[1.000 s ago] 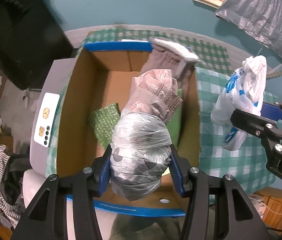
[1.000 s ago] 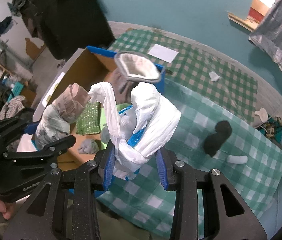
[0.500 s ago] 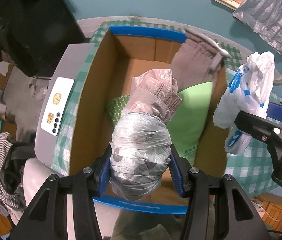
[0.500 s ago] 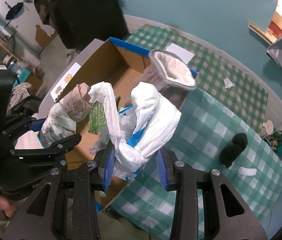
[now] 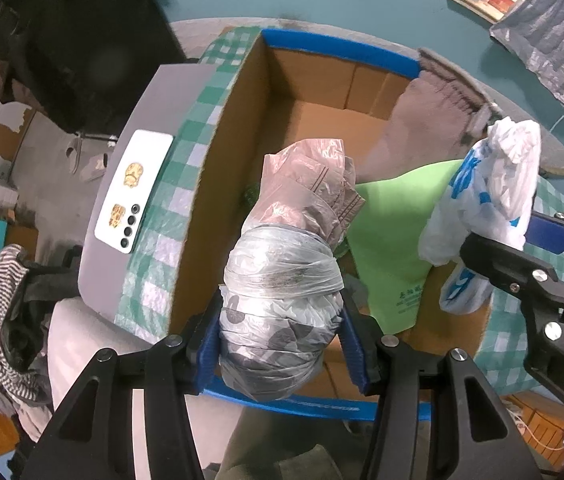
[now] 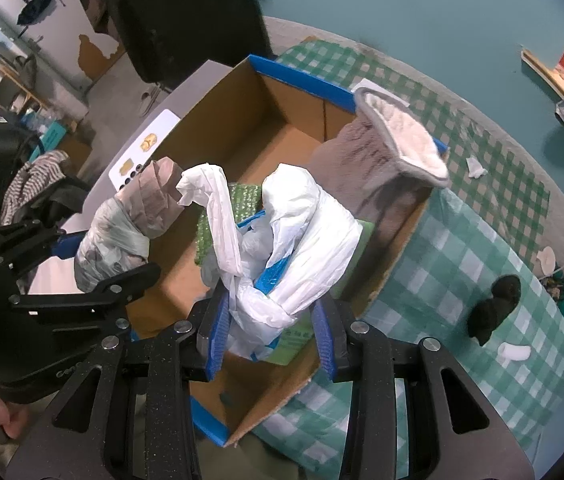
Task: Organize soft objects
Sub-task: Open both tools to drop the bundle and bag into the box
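Two bundles hang over the box (image 5: 218, 184) on the bench (image 6: 477, 264), ready to drop in. Most free floor lies along its far wall; a green bag (image 5: 393, 240) and a grey sock (image 6: 377, 168) fill the right side. Your left claw (image 5: 282, 350) is easing apart around the grey bundle (image 5: 282, 300). Your right claw (image 6: 272, 328) pinches the white bag (image 6: 301, 248) near the rim.
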Demonstrator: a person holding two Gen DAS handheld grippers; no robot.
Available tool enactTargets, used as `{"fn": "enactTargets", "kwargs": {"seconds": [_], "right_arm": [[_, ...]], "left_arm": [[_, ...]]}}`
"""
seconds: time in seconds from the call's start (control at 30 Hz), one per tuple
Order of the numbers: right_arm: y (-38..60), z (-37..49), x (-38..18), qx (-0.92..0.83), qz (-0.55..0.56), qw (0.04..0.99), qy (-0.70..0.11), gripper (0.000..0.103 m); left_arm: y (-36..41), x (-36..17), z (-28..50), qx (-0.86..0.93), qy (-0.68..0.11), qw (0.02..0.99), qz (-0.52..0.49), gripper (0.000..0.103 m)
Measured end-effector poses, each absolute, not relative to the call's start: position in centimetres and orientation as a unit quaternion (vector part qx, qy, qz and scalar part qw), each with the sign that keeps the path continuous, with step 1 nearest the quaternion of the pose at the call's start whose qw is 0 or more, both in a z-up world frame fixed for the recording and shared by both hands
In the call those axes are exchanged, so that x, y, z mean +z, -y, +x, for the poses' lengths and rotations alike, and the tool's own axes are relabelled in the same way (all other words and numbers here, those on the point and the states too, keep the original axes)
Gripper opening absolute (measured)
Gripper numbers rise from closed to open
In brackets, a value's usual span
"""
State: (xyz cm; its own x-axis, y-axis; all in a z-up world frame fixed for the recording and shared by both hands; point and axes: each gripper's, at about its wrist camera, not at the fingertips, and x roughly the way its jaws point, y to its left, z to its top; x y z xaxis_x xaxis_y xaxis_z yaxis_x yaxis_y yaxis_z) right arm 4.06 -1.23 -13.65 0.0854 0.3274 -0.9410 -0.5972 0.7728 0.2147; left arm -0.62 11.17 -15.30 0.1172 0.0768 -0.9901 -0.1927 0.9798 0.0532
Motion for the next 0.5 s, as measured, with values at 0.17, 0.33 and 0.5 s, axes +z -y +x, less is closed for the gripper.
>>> {"fn": "enactTargets", "kwargs": {"seconds": [0.17, 0.33, 0.5], "right_arm": [[0.83, 3.99, -13.96, 0.315, -0.112, 0.727, -0.6, 0.039], [0.65, 4.01, -14.24, 0.312, -0.106, 0.725, -0.605, 0.042], [0.64, 3.96, -14.29, 0.308, -0.101, 0.726, -0.606, 0.048]], "left_arm": [[-11.75, -15.99, -0.6, 0.099, -0.673, 0.732, -0.039, 0.059], [-11.87, -15.79, -0.68, 0.099, -0.672, 0.733, -0.03, 0.069], [-12.1, -15.69, -0.59, 0.099, -0.673, 0.732, -0.034, 0.069]]}}
